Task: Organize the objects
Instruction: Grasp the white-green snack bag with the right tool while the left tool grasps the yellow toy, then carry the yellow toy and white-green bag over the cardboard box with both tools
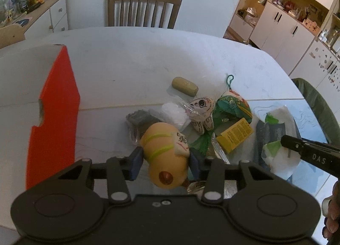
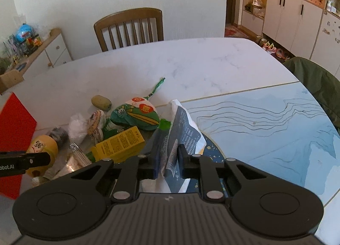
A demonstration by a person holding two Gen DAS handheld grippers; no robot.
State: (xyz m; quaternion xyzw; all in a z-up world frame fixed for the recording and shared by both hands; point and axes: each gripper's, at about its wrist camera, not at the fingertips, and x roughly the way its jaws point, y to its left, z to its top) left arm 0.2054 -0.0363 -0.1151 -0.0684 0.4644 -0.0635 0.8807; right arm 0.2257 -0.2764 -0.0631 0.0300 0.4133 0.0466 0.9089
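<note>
The left claw was closed on a squishy yellow toy, its blue pads pressed against the toy's two sides and holding it above the white desk. Just to the left of the claw stood a red and white box, near the desk's left edge. The right claw gripped a dark blue packet by its lower edge, the packet standing up between the fingers over the blue patterned part of the desk.

Between the two claws lay a loose pile, near the middle of the desk's near side. A yellow carton lay on its side, touching a green pouch with a green cord pointing toward the far edge. Beside the pouch sat a small cartoon plush and a clear plastic bag. A dark wrapped bundle lay just behind the yellow toy. An olive-coloured bar rested apart from the pile, further toward the far edge, where a wooden chair stood.
</note>
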